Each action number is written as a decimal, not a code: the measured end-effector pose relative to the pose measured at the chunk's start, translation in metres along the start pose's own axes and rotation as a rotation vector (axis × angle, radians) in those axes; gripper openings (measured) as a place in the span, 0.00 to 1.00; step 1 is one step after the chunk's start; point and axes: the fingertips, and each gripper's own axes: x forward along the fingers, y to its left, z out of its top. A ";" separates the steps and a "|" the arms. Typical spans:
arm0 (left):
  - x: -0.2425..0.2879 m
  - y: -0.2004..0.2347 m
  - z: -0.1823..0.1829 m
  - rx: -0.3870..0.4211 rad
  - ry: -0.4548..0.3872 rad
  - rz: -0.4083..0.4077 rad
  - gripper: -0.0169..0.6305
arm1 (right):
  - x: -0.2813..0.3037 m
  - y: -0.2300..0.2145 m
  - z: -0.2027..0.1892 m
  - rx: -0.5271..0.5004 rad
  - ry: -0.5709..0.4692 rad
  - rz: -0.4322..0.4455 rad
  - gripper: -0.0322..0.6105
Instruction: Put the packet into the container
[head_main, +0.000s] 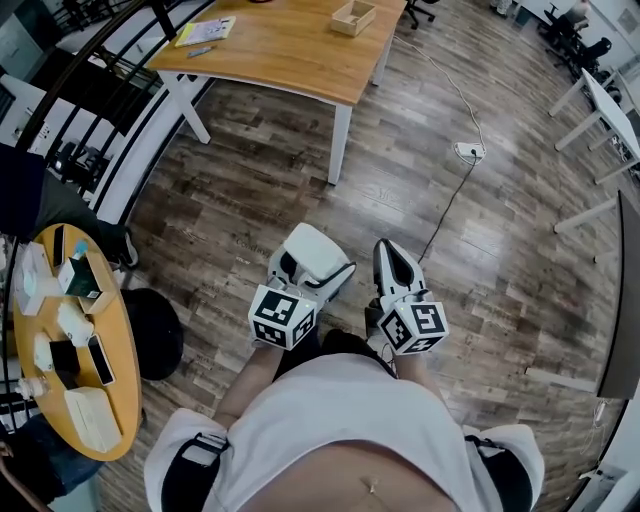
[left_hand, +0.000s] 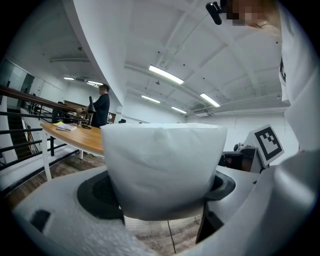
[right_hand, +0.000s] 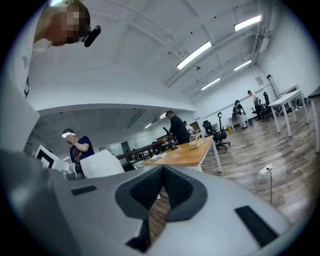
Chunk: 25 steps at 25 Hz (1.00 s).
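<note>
Open office with wood-plank floor (head_main: 250, 170), wooden tabletop (head_main: 290, 45) well ahead, small wooden box (head_main: 353, 16) near its right edge, left gripper (head_main: 308, 265) clamped on white packet (left_hand: 162, 165) above floor, right gripper (right_hand: 161, 190) jaws pressed together, empty.

Lower edge of packet (left_hand: 162, 165) behind left fingers (left_hand: 60, 222)
</note>
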 end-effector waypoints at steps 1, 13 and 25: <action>0.006 0.007 0.005 0.001 -0.002 -0.004 0.75 | 0.010 -0.003 0.004 -0.002 -0.005 -0.002 0.07; 0.066 0.071 0.045 0.024 -0.016 -0.073 0.75 | 0.099 -0.025 0.039 -0.014 -0.064 -0.064 0.07; 0.099 0.116 0.069 0.088 -0.013 -0.137 0.75 | 0.163 -0.029 0.052 -0.016 -0.113 -0.099 0.07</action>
